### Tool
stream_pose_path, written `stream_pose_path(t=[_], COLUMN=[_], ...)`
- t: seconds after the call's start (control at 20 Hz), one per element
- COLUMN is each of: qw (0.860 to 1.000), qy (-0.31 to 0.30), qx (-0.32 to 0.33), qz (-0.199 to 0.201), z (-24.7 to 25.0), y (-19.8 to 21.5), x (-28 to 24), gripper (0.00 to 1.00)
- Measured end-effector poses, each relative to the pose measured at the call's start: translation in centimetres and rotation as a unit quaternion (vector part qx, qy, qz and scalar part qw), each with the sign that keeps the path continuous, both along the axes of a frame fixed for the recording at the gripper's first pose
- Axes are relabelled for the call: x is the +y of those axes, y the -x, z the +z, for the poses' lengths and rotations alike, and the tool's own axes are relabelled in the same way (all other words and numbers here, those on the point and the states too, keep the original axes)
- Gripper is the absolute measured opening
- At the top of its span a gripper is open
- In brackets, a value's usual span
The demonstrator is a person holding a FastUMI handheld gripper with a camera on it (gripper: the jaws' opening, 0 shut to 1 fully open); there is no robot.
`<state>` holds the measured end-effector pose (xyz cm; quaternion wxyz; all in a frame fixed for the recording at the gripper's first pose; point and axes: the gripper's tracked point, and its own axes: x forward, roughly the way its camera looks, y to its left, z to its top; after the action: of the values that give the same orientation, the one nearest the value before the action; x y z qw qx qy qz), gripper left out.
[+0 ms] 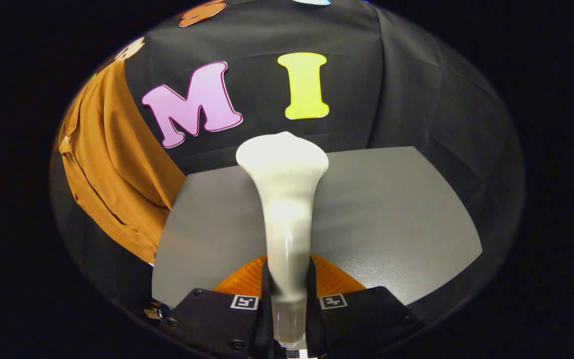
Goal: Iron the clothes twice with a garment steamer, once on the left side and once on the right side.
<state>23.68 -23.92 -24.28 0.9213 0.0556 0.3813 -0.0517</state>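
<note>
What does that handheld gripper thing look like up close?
The gripper ends in two blocky housings set side by side, fastened with small round screws. Each carries a small square black-and-white marker near its inner top corner. Two fingers with a ribbed surface rise from between them. No cables or sleeves are visible.

The gripper (289,294) clamps the white steamer (285,199) upright over the grey table (391,209) — brown garment (112,164) hangs beside.

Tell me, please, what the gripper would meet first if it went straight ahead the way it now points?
Probably the booth wall: the gripper, shut on the garment steamer, points over the grey table; the brown garment hangs off to the side.
</note>
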Motion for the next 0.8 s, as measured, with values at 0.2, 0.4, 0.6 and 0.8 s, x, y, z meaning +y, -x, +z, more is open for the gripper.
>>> stream_pose_path(t=[0.2, 0.4, 0.6, 0.8], qw=[0.995, 0.986, 0.978, 0.97], qy=[0.023, 0.039, 0.037, 0.044], qx=[-0.089, -0.163, -0.203, -0.239], qz=[-0.023, -0.018, 0.016, 0.033], z=[5.3, 11.3, 14.7, 15.9], y=[1.8, 4.6, 6.9, 7.6], x=[0.0, 3.4, 10.4, 18.3], gripper=[0.29, 0.29, 0.29, 0.29])
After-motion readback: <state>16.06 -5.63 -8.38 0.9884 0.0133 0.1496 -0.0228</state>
